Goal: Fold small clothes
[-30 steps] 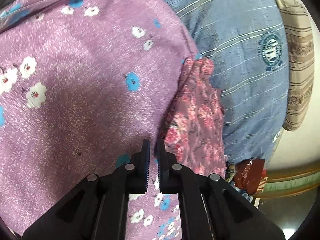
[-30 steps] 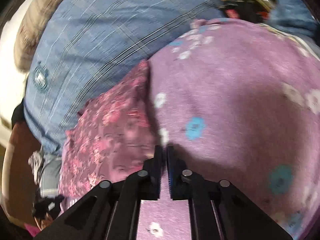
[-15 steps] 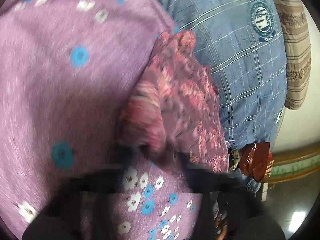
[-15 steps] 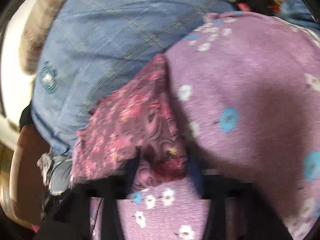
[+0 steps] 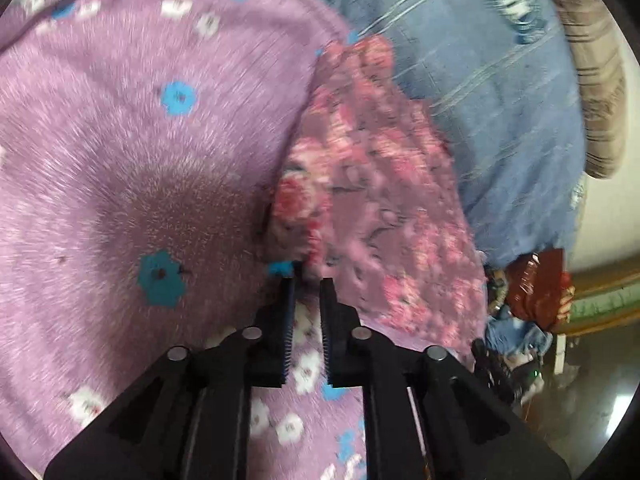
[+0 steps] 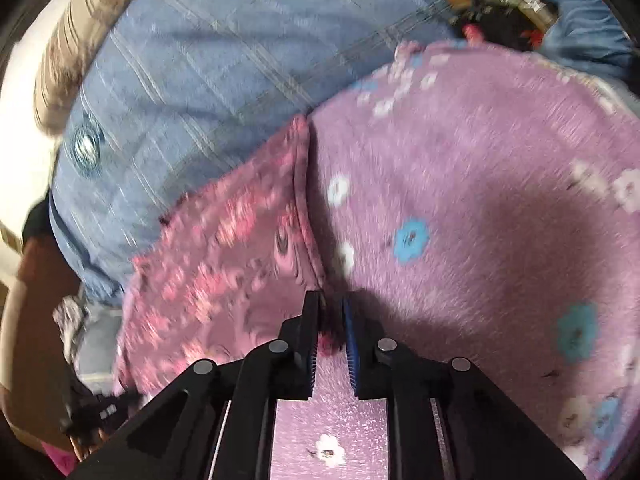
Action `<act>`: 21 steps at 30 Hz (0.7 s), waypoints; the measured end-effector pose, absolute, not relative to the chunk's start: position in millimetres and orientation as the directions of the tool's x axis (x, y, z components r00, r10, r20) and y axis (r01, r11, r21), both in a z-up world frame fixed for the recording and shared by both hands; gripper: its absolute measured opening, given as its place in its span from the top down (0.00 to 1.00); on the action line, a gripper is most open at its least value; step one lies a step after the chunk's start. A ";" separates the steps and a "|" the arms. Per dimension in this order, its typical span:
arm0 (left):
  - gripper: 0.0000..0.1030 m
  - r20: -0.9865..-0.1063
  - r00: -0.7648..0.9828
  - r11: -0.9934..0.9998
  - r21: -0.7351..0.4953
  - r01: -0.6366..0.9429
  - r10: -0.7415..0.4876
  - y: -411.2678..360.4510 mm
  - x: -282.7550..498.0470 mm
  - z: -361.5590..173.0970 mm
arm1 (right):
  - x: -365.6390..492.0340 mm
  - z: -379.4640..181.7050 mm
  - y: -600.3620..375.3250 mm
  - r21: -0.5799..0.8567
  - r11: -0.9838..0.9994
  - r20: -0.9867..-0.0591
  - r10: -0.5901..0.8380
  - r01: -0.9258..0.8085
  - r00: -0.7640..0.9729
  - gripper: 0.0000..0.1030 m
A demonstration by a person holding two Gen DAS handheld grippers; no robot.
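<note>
A small pink floral garment (image 5: 380, 200) lies on a purple flowered blanket (image 5: 140, 160), partly over a blue checked cloth (image 5: 480, 100). My left gripper (image 5: 308, 280) sits at the garment's near corner. Its jaws are opening, and the fabric edge touches the tips without being pinched. In the right wrist view the same garment (image 6: 224, 248) lies left of centre on the blanket (image 6: 480, 220). My right gripper (image 6: 331, 308) is at its near edge with jaws opening. A bit of red-pink fabric lies loosely between its pads.
A striped brown cushion (image 5: 596, 80) lies past the blue cloth (image 6: 200, 80). A dark red packet (image 5: 536, 284) and loose clutter (image 5: 516, 344) sit at the bed's edge above the floor. More dark clutter (image 6: 500, 12) lies at the blanket's far end.
Both pairs of jaws were shut a second ago and now stand slightly apart. The garment swung up and blurred in between, then settled with its near edge at both grippers' tips.
</note>
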State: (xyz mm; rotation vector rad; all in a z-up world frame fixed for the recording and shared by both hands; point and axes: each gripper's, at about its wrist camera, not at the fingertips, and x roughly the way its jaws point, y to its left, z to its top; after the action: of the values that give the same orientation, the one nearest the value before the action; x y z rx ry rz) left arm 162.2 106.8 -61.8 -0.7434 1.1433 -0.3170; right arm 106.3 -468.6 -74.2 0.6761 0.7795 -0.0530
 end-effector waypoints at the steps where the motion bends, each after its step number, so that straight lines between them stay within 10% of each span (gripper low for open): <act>1: 0.77 -0.679 0.431 0.717 -0.690 -0.097 -0.595 108.0 154.8 -48.9 | 104.5 -66.9 -470.1 0.543 0.789 -0.652 0.182 0.286 0.736 0.84; 6: 0.41 -0.610 0.543 0.747 -0.663 0.048 -0.577 88.7 149.9 7.2 | 117.5 -31.1 -448.9 0.525 0.817 -0.590 0.148 0.238 0.794 0.55; 17: 0.40 -0.834 0.372 0.891 -0.453 -0.039 -0.408 28.8 263.1 -56.6 | 199.1 -70.7 -324.8 0.112 0.988 -0.766 0.020 0.102 0.643 0.34; 21: 0.36 -0.782 0.411 0.854 -0.520 -0.016 -0.469 40.3 255.2 -64.5 | 196.9 -93.6 -315.0 0.029 0.997 -0.747 -0.022 0.066 0.664 0.20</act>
State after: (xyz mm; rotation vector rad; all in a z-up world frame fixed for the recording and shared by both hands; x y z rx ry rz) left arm 255.2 40.3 -64.5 -0.4947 1.1220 -0.3000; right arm 196.9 -315.0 -93.6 0.0554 0.8431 -0.0498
